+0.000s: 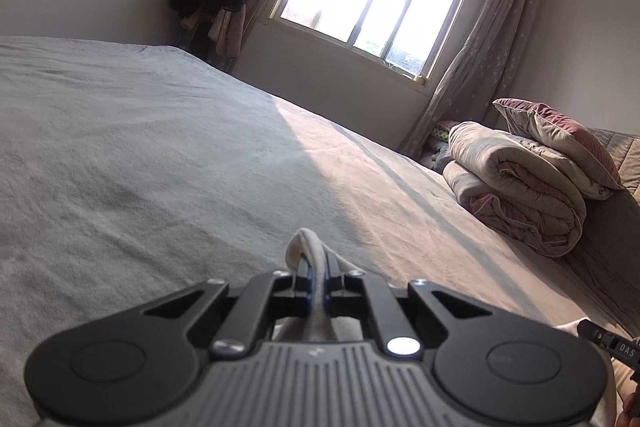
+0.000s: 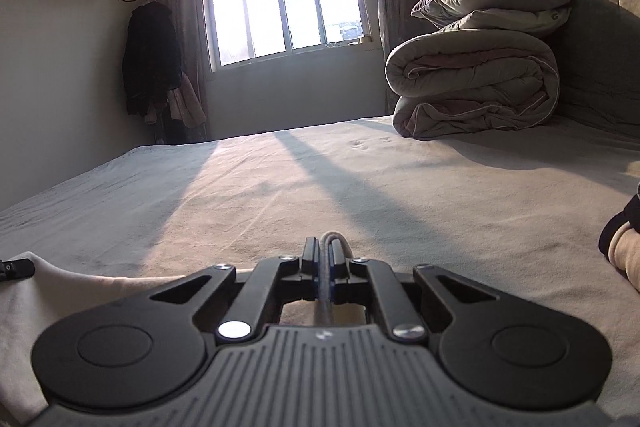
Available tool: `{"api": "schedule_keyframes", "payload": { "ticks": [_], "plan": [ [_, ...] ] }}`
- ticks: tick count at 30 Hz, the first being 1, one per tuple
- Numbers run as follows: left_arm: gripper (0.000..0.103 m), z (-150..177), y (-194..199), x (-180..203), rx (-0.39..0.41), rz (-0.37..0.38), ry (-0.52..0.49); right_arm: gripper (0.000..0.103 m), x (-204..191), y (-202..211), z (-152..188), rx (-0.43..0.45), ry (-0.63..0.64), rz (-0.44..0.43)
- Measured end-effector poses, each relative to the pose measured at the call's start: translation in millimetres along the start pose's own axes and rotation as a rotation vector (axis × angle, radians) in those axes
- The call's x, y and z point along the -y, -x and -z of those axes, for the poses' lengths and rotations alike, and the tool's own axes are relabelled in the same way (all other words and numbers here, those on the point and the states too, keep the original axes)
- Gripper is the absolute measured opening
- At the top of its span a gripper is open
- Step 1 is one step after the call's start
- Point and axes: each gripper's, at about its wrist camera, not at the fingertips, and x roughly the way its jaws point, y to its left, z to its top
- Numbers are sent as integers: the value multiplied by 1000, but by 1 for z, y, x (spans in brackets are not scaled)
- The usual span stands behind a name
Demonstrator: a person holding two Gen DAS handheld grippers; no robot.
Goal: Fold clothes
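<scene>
Pinching: left gripper (image 1: 316,267) fingers clamp one cream garment (image 1: 306,247) fold | right gripper (image 2: 326,259) likewise; one bed (image 2: 280,187)

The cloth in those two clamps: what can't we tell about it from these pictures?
- Garment type: the left gripper hides all but a pinched loop of the cloth.
- Its full shape: in the right wrist view the right gripper and the picture's bottom edge cut it off.
- Folds made: hidden.

Left gripper (image 1: 316,269): fingers pressed together on a fold of pale cloth (image 1: 306,243), tilted slightly downward.
Right gripper (image 2: 326,257): fingers clamped on a thin cloth edge (image 2: 334,239), aimed nearly level.
</scene>
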Motion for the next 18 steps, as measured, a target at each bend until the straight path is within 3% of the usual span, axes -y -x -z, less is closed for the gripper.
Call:
{"api": "schedule_keyframes", "payload": {
  "ticks": [2,4,7,14,18],
  "plan": [
    [6,2,-11,-8,-72,-21,39,7,4,-13,3,-89,-17,22],
    [8,2,-12,-16,-82,-1,87,7,15,-20,4,-141,-73,20],
    [11,3,-12,-17,-85,-5,89,7,22,-20,6,-162,-127,-2],
    [19,5,-11,-12,-81,-26,71,8,17,-19,8,-168,-117,0],
    [23,5,-10,-12,-78,-32,65,14,17,-18,9,-169,-119,-1]
  ]
}}
